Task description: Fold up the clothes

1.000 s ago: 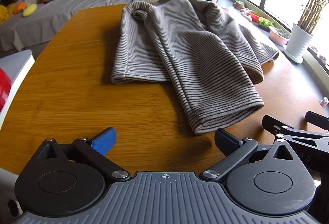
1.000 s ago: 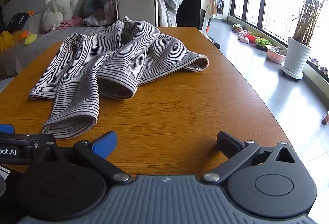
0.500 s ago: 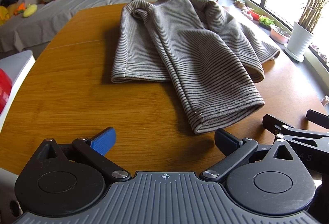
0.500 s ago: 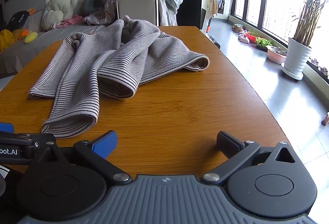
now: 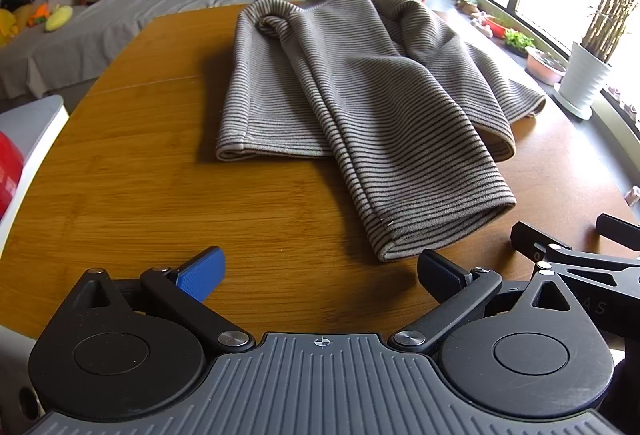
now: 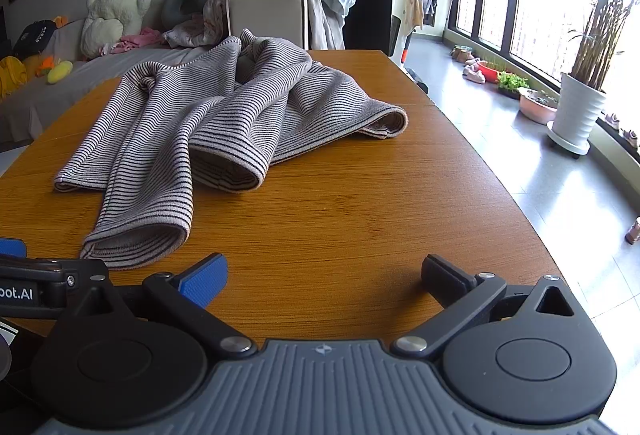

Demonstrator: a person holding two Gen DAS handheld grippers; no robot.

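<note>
The wooden desk (image 5: pixel 132 163) fills most of both views. On its far half lies a grey striped sweater (image 5: pixel 360 95), loosely heaped, with one sleeve (image 5: pixel 420 195) running from the heap toward the near edge of the desk and a second sleeve cuff (image 6: pixel 236 171) folded over beside it. The sweater's hem (image 5: pixel 256 151) lies flat on the desk on the left side of the heap.

At the near edge of the desk, the left gripper (image 5: pixel 320 271) stands with its two fingers spread wide and nothing between them; the sleeve's cuff ends just beyond its right finger, not touching. The right gripper (image 6: pixel 324 275) is just beside it, also at the near edge, fingers equally wide and holding nothing, over bare wood to the right of the sleeve.

Past the far end of the desk stands a pale box (image 6: pixel 264 15) draped with clothes.
</note>
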